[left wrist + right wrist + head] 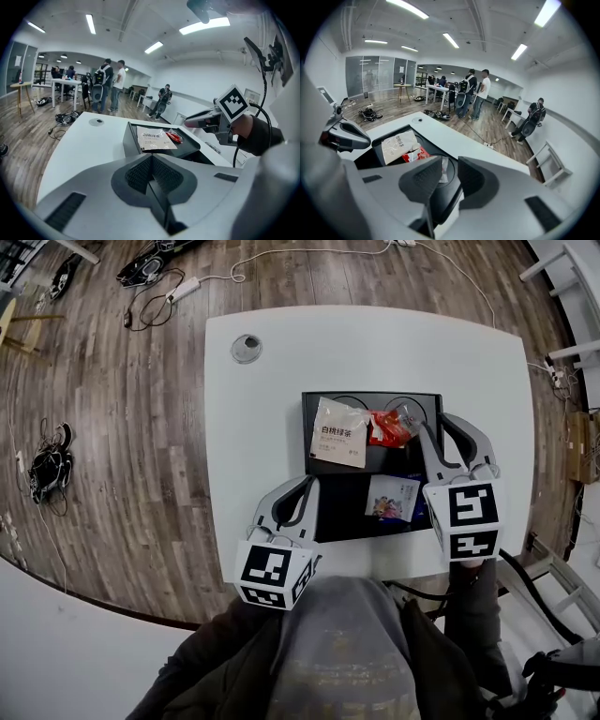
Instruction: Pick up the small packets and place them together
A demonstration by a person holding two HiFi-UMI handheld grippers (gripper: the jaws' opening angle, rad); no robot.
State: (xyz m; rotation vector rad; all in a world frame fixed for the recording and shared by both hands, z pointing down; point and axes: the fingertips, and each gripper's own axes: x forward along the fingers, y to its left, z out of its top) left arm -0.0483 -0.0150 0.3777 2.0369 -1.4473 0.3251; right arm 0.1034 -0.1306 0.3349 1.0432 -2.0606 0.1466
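Two black trays (319, 409) lie on the white table (253, 427). The far one holds a beige tea packet (339, 432), a red packet (386, 427) and a clear packet (409, 412) close together. A white and blue packet (392, 496) lies alone on the near tray. My right gripper (439, 425) stands open at the far tray's right end, just beside the clear packet (444, 169), with nothing pressed between its pads. My left gripper (302, 488) is shut and empty over the near tray's left edge. In the left gripper view the beige packet (154, 139) and red packet (174, 137) lie ahead.
A round cable grommet (247, 348) sits in the table's far left. Cables and a power strip (183, 289) lie on the wooden floor beyond. Several people stand at tables far back in the room (110, 84). White frames (562, 268) stand to the right.
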